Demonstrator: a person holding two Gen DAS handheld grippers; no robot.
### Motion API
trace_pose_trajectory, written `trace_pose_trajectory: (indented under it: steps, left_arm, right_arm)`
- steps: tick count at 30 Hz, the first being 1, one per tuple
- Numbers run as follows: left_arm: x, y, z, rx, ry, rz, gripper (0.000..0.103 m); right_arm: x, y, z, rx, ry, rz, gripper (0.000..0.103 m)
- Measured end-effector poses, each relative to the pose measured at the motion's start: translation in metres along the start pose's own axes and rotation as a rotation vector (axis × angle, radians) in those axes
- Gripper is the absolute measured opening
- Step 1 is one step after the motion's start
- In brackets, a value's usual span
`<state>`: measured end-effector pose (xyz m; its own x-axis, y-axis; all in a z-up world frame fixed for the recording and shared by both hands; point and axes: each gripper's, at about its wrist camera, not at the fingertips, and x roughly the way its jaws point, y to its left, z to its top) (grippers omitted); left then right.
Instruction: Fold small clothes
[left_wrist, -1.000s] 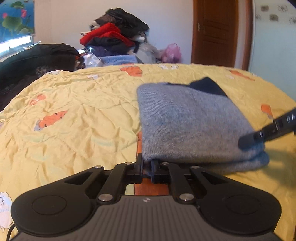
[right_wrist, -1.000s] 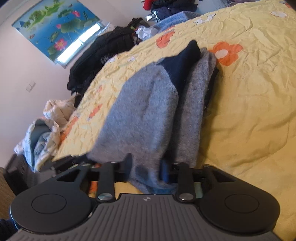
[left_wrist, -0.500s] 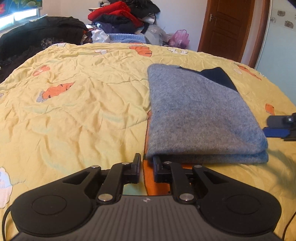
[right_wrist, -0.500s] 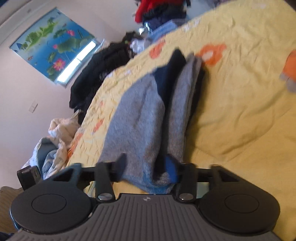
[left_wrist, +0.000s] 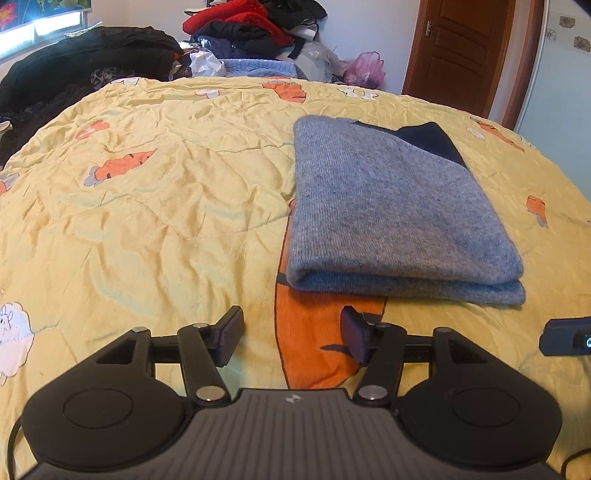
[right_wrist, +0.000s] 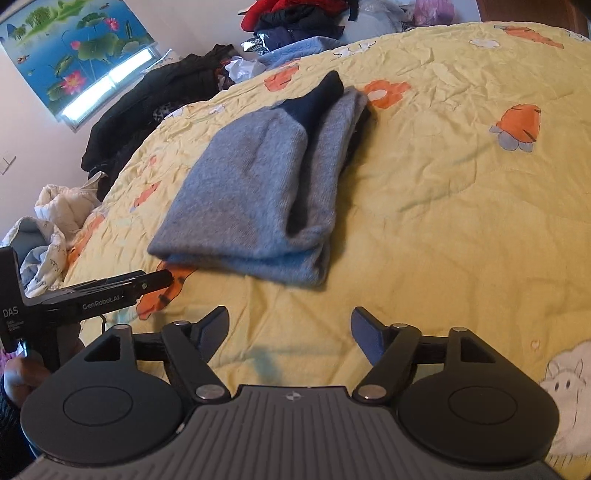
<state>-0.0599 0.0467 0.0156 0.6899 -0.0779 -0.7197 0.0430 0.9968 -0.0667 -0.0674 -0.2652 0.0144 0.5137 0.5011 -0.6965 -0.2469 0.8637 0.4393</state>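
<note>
A grey knit sweater (left_wrist: 391, 206) with a dark navy part at its far end lies folded into a flat rectangle on the yellow quilt (left_wrist: 155, 221). It also shows in the right wrist view (right_wrist: 258, 192). My left gripper (left_wrist: 291, 332) is open and empty, just short of the sweater's near folded edge. My right gripper (right_wrist: 290, 328) is open and empty, a little back from the sweater's near corner. The left gripper also shows from the side in the right wrist view (right_wrist: 159, 278).
A heap of red, black and blue clothes (left_wrist: 255, 33) is piled beyond the bed's far edge. Dark garments (left_wrist: 74, 66) lie at the far left. A wooden door (left_wrist: 458, 51) stands at the back right. White bedding (right_wrist: 48, 221) sits beside the bed.
Both grippers have let go of the sweater's near edge, opened wide and drawn back. The folded sweater now lies flat and free on the quilt.
</note>
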Motion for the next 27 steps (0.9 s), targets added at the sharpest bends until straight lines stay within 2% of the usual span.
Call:
trace_pose_trajectory:
  steps: [2,7,11,14,15,16,18,21,23,25,27]
  left_arm:
    - [-0.002,-0.001,-0.002,0.000,0.003,0.000,0.057]
    - [-0.008,-0.004,-0.005,0.005,0.012,0.000,0.058]
    - [-0.021,-0.008,0.004,0.023,-0.066,-0.012,0.058]
    - [-0.024,-0.023,0.026,0.038,-0.157,-0.052,0.058]
    - [-0.023,-0.030,0.032,0.062,-0.188,-0.063,0.059]
    - [-0.018,-0.040,0.037,0.099,-0.218,-0.071,0.065]
    - [-0.004,-0.055,0.044,0.153,-0.236,-0.045,0.066]
    - [0.022,-0.068,0.047,0.204,-0.198,-0.022,0.066]
    - [0.037,-0.067,0.044,0.203,-0.157,-0.030,0.066]
    - [0.049,-0.062,0.038,0.188,-0.120,-0.039,0.066]
    - [0.051,-0.060,0.031,0.195,-0.133,-0.038,0.068]
  right_arm:
    - [-0.002,0.009,-0.004,-0.026,0.009,-0.013,0.084]
    - [-0.010,0.017,-0.008,-0.063,0.002,-0.056,0.086]
    - [-0.022,0.013,0.003,-0.082,-0.051,-0.090,0.086]
    - [-0.026,0.009,0.043,-0.068,-0.179,-0.078,0.087]
    - [-0.024,0.008,0.059,-0.051,-0.227,-0.053,0.087]
    - [-0.020,0.005,0.078,-0.027,-0.270,-0.012,0.088]
    - [-0.001,-0.001,0.114,0.025,-0.317,0.060,0.091]
    - [0.049,-0.014,0.170,0.120,-0.267,0.016,0.083]
    - [0.080,-0.024,0.193,0.179,-0.216,-0.032,0.063]
    - [0.107,-0.030,0.204,0.184,-0.159,-0.033,0.061]
    - [0.130,-0.032,0.206,0.173,-0.093,-0.082,0.058]
